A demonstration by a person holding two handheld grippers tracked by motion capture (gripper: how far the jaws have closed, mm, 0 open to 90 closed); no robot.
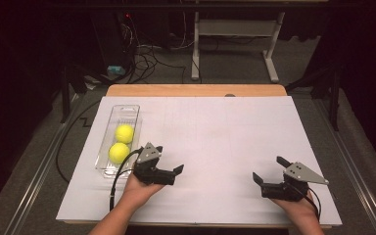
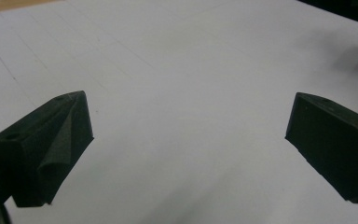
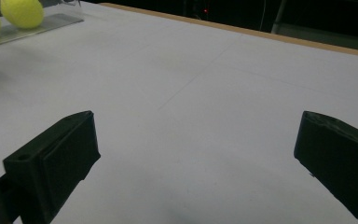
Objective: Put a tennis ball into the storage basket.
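beside the tray (image 1: 106, 166) with two tennis balls (image 1: 119, 152), both tongs gape wide, empty.

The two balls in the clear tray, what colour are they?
Both balls are bright yellow-green, best seen in the high view.

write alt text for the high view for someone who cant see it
Two hands rest on a white table, each holding a black two-jaw tool with jaws open and nothing between them: the left tool beside a clear tray holding two yellow tennis balls, the right tool near the front right. Behind the table is a dark floor with cables.
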